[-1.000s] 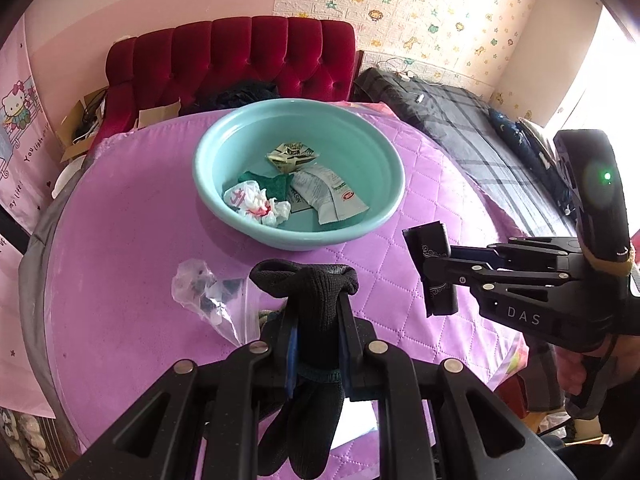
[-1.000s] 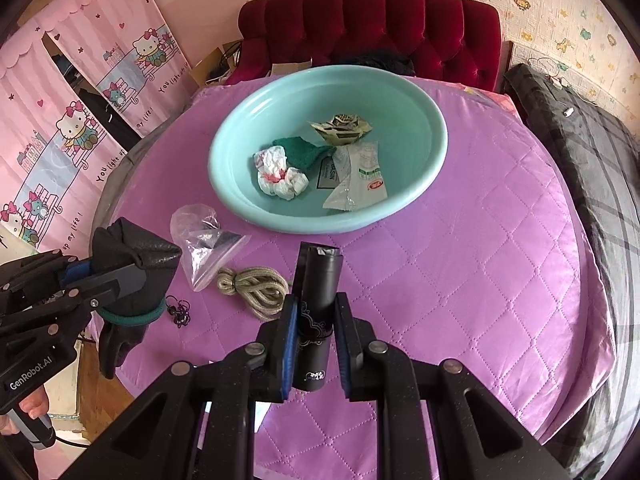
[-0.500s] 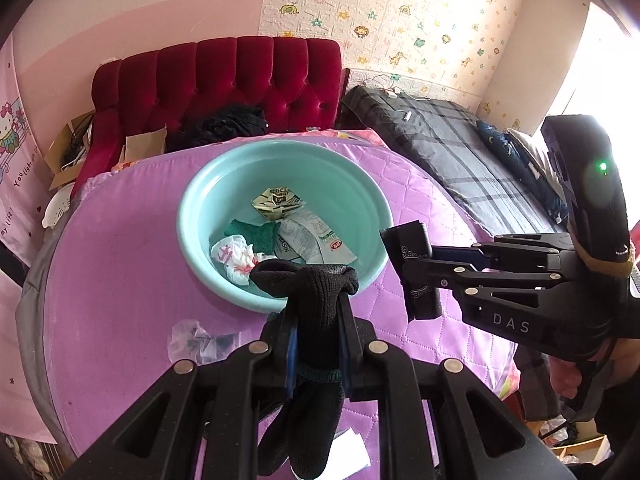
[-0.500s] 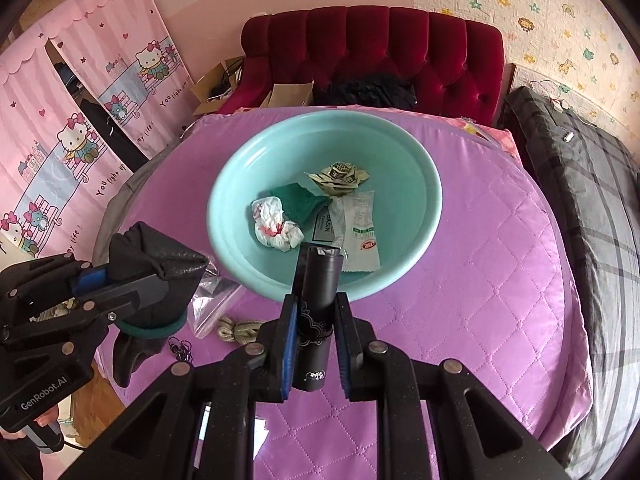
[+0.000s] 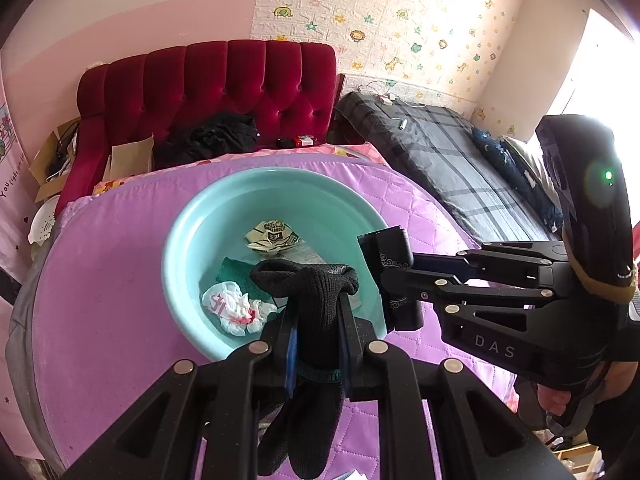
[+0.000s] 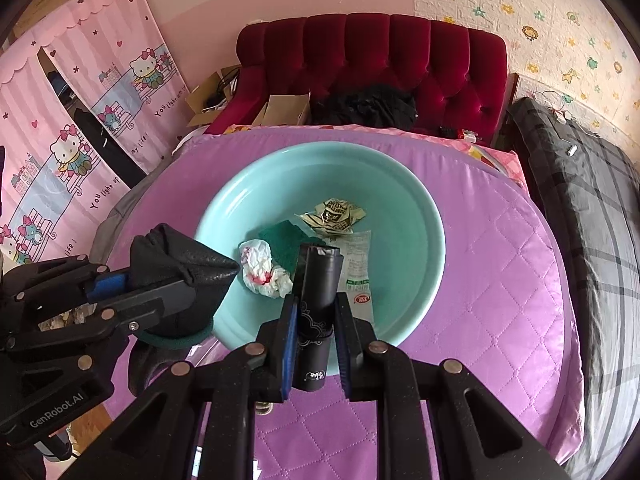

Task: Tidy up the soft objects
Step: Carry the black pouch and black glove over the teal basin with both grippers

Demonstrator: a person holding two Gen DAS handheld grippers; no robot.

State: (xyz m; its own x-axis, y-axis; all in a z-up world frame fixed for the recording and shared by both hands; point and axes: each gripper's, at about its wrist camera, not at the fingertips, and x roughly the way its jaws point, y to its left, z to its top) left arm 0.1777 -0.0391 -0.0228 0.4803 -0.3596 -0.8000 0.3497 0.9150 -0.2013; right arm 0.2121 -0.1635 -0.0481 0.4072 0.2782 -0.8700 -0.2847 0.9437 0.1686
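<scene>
My left gripper (image 5: 318, 316) is shut on a black knit glove (image 5: 310, 308), held above the near rim of the teal basin (image 5: 188, 240). It also shows in the right wrist view (image 6: 176, 280). My right gripper (image 6: 316, 316) is shut on a black tube (image 6: 318, 300) with white print, held over the basin's (image 6: 416, 208) near edge; it also shows in the left wrist view (image 5: 394, 276). The basin holds a crumpled white tissue (image 6: 262, 270), a green cloth (image 6: 280, 240), a yellow wrapper (image 6: 334, 216) and a clear packet (image 6: 358, 268).
The basin sits on a round table with a purple quilted cover (image 6: 500, 272). A red tufted sofa (image 6: 368, 60) stands behind it, a bed with a grey plaid cover (image 5: 448, 172) to the right, and a pink Hello Kitty curtain (image 6: 80, 120) to the left.
Both grippers have risen and moved forward with their objects, from over the bare table to above the basin's near rim. The plastic bag and rope on the table have dropped out of view.
</scene>
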